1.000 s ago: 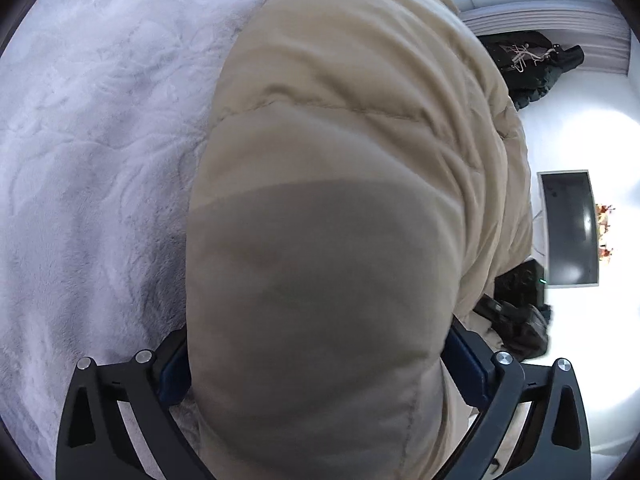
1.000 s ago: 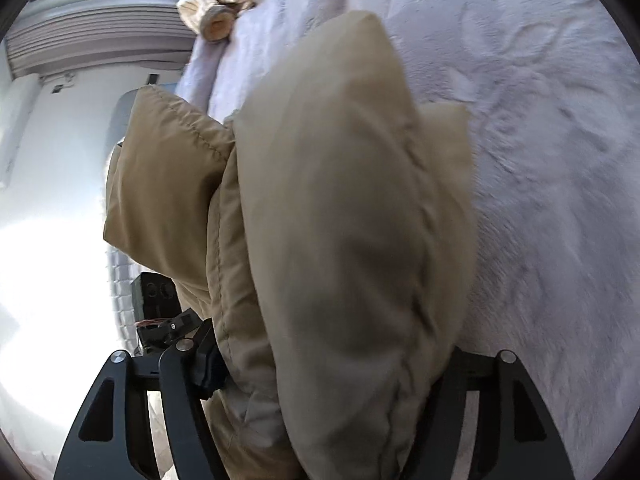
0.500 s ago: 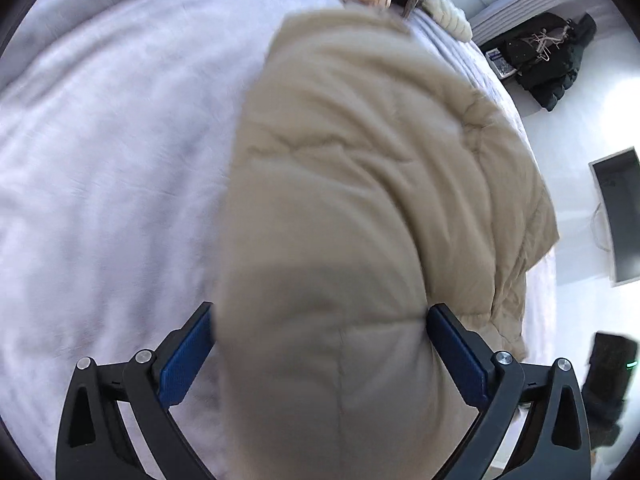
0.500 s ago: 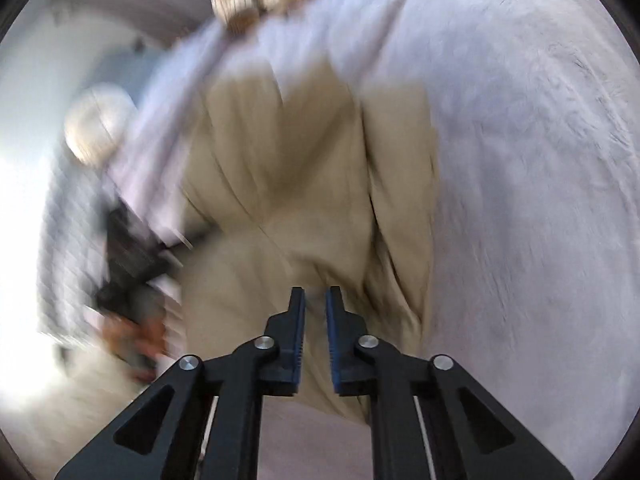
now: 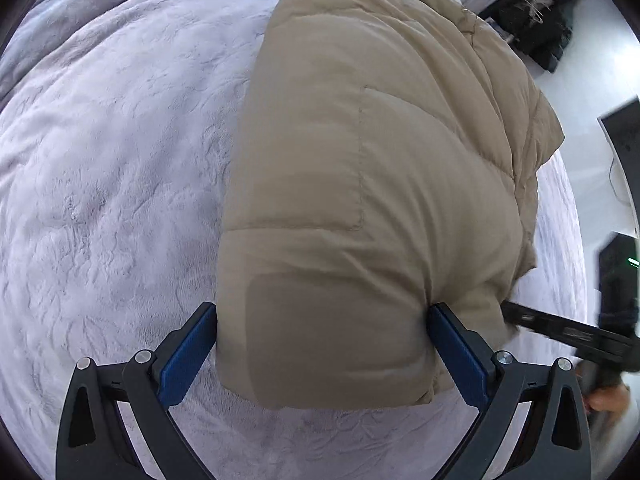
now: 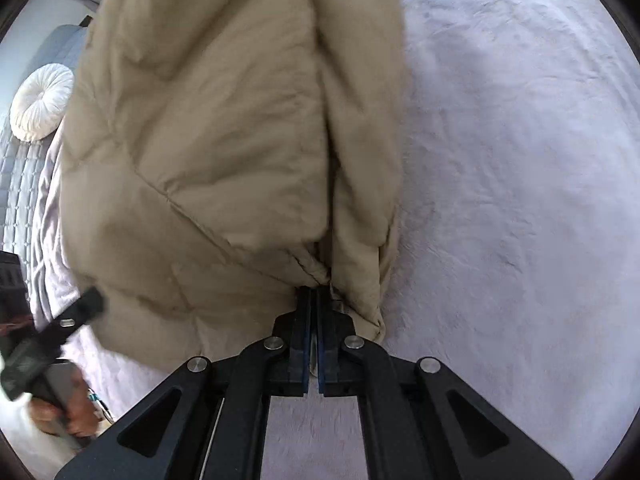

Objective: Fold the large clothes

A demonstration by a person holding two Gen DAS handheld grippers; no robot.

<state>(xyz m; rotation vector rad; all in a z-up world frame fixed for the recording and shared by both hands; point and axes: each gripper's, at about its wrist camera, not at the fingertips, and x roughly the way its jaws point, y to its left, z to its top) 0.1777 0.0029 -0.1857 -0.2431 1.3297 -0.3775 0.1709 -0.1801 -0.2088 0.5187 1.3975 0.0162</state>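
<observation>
Left gripper (image 5: 322,344) jaws wide, clamped on puffy jacket (image 5: 372,168) fold over bed (image 5: 112,184). Right gripper (image 6: 314,312) jaws just closed, nearly together; jacket edge at tips, grip unclear. Risk: slick padding slips out, fold springs open.

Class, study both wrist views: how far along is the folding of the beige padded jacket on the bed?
Done: the jacket already looks doubled into a thick bundle over the blanket. In hand: the left tongs clamp that bundle; the right tongs have just been closing at its edge, whether on fabric I cannot tell. Left: probably another fold and tidying.
</observation>
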